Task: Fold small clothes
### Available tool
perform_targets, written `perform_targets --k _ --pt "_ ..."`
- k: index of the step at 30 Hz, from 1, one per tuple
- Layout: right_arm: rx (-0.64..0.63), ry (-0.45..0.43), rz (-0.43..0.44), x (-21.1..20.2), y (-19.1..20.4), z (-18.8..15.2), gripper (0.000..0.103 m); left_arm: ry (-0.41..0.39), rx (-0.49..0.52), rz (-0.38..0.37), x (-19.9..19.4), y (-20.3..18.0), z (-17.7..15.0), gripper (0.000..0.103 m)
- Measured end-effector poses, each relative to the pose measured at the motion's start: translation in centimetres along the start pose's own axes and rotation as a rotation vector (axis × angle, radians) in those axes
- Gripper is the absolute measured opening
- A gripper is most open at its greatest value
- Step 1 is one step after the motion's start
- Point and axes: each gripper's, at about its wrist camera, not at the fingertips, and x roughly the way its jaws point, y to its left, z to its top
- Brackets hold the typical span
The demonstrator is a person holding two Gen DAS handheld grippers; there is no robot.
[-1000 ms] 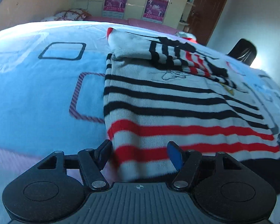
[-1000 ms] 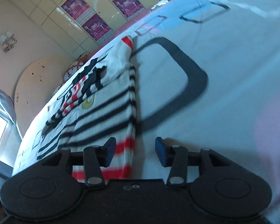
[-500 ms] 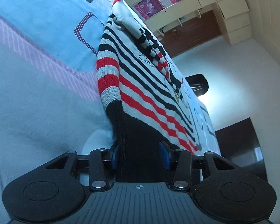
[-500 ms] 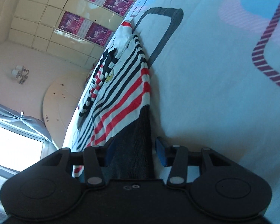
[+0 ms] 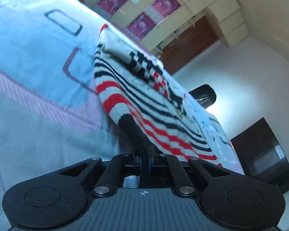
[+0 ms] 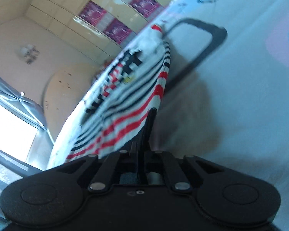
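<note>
A small knitted sweater (image 5: 144,88) with black and red stripes and a black hem lies on the bed, its sleeves folded over the chest. My left gripper (image 5: 146,155) is shut on the hem's left corner, and the black band (image 5: 133,129) rises off the sheet into the jaws. The same sweater (image 6: 129,100) shows in the right wrist view. There my right gripper (image 6: 141,155) is shut on the black hem's right corner (image 6: 149,123), which is also lifted. The far end with the red collar (image 6: 157,28) still rests on the bed.
The bed sheet (image 5: 34,61) is pale blue with pink and dark rounded squares. A cream wardrobe with purple posters (image 5: 142,22) stands behind the bed, next to a brown door (image 5: 190,38). A black chair (image 5: 204,94) stands beyond the bed. A bright window (image 6: 7,123) is at the left.
Both grippers slid onto the hem's corners, then closed on them. The near edge of the sweater has lifted off the sheet. The left wrist has rolled, tilting its view.
</note>
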Motion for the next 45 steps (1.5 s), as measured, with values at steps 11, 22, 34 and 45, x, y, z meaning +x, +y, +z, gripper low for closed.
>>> perform_targets --k 11,22,34,45 --pt "0.017 0.044 -0.072 1.7 -1.8 -0.2 0.005 0.013 -0.076 0.069 0.6 2.4 -0.9 0.005" --pt "-0.249 -0.102 -0.033 1.8 5.0 6.7 0.005 -0.181 0.045 -0.006 1.1 -2.8 6.2 0.005" --pt "-0.299 -0.142 -0.008 7.1 7.0 16.8 0.005 -0.280 0.058 -0.026 7.3 -6.6 15.9 0.005" --pt "-0.261 -0.053 0.039 16.9 5.2 25.5 0.006 -0.240 0.062 0.062 16.7 -5.0 23.1 0.005"
